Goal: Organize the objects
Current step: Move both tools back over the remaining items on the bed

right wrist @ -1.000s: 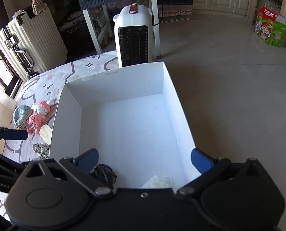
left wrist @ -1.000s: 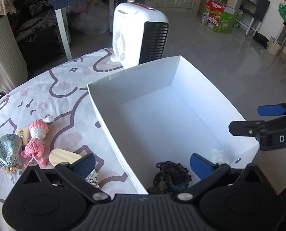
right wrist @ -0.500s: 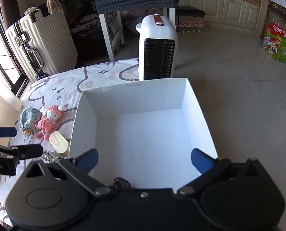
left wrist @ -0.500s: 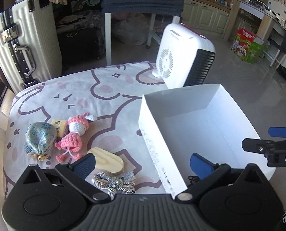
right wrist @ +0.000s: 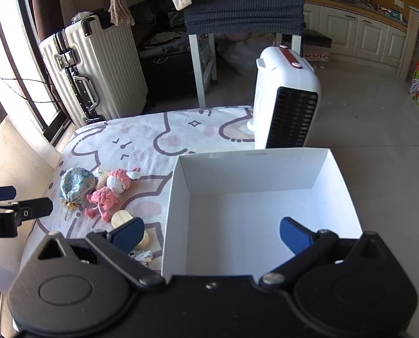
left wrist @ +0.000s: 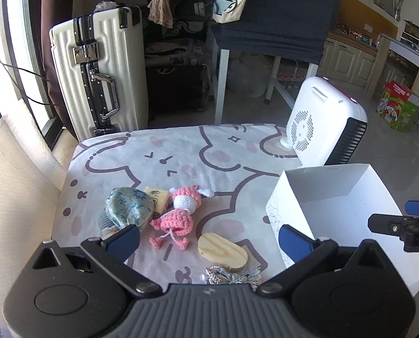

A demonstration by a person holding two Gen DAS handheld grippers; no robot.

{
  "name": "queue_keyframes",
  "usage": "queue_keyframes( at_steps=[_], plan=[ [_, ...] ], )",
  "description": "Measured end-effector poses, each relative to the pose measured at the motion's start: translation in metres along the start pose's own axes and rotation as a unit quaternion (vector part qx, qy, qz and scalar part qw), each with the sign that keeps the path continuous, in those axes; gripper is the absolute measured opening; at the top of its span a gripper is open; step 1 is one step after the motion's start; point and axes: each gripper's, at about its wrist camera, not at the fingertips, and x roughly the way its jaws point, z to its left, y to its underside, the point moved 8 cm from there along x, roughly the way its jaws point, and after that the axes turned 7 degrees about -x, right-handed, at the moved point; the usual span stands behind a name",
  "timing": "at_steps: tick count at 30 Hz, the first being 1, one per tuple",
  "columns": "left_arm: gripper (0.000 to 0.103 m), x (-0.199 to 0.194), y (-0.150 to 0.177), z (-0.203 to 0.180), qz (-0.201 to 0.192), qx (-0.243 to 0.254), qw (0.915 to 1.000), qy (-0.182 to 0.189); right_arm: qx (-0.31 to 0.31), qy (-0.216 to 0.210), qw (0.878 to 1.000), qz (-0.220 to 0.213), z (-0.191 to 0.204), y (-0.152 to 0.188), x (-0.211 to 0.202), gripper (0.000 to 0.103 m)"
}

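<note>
A white open box (left wrist: 347, 197) (right wrist: 181, 197) stands at the right of the patterned table. Left of it lie a blue floral pouch (left wrist: 129, 207) (right wrist: 75, 183), a pink crochet doll (left wrist: 178, 217) (right wrist: 108, 194), a small tan card (left wrist: 156, 197), a wooden oval (left wrist: 223, 250) (right wrist: 122, 217) and a silver-blue cord bundle (left wrist: 232, 276) (right wrist: 141, 255). My left gripper (left wrist: 208, 239) is open and empty above the wooden oval and doll. My right gripper (right wrist: 211, 232) is open and empty above the box's near left wall; the box's near floor is hidden.
A white fan heater (left wrist: 322, 124) (right wrist: 285, 104) stands on the table's far right corner behind the box. A white suitcase (left wrist: 96, 70) (right wrist: 94, 67) and a chair draped in dark cloth (left wrist: 274, 14) stand beyond the far edge. Floor lies to the right.
My left gripper has swung left, from over the box to over the loose objects. My right gripper has pulled back and up; the box's near contents dropped out of view.
</note>
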Motion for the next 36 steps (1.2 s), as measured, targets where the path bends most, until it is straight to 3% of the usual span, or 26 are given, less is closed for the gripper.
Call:
queue_keyframes(
  at_steps=[12, 25, 36],
  plan=[
    [0.103, -0.008, -0.002, 0.041, -0.008, -0.024, 0.9994, -0.025, -0.026, -0.018, 0.999, -0.013, 0.041, -0.016, 0.009, 0.103],
    [0.103, -0.008, -0.002, 0.061, -0.011, -0.027, 0.9987, -0.042, -0.040, -0.027, 0.999, -0.024, 0.061, -0.024, 0.015, 0.103],
    [0.102, 0.006, -0.019, 0.084, -0.041, -0.012, 0.9971, -0.064, -0.068, -0.041, 0.994, -0.078, 0.091, -0.043, 0.026, 0.103]
  ],
)
